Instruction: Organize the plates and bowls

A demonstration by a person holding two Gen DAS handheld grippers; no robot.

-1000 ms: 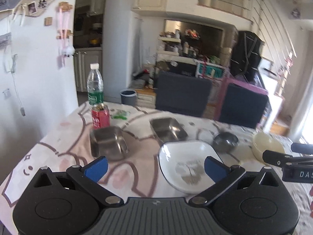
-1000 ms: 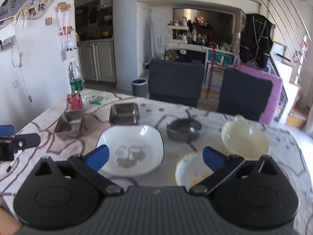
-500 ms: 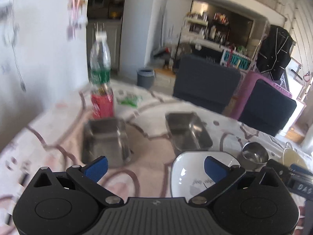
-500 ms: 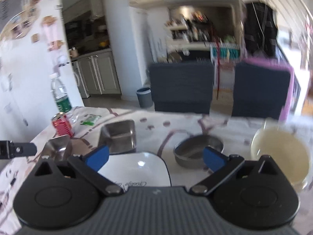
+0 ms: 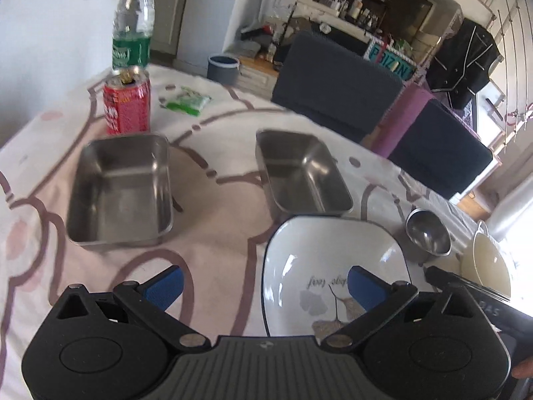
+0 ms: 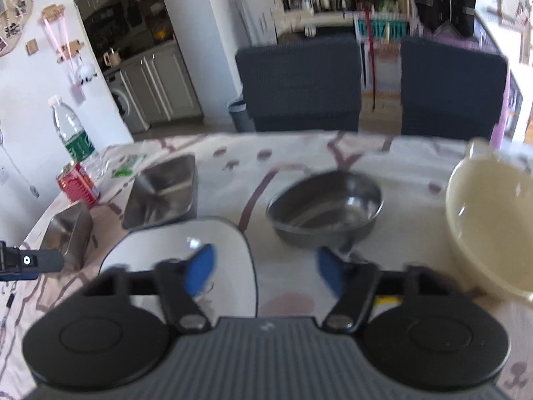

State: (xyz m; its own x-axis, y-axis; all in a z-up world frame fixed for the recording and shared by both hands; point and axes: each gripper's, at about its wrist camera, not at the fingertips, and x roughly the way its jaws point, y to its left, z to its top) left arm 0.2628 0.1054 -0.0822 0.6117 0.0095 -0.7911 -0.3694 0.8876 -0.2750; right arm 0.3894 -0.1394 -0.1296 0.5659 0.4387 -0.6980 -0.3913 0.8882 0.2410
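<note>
On the worktop (image 5: 216, 220), from the left, stand two steel trays (image 5: 121, 188) (image 5: 301, 171), a white square plate (image 5: 333, 273), a round steel bowl (image 6: 324, 206) and a cream bowl (image 6: 493, 215). The left hand-held gripper (image 5: 263, 283) is open above the plate's left edge. The right hand-held gripper (image 6: 263, 268) is also open and holds nothing, between plate and steel bowl.

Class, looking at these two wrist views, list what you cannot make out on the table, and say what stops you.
- White plate: near edge hidden behind the left tool, left view.
- Plate's printed words: too small to read.
- Cream bowl: cut off by the right edge, right view.
- Right tool: blurred by motion.
</note>
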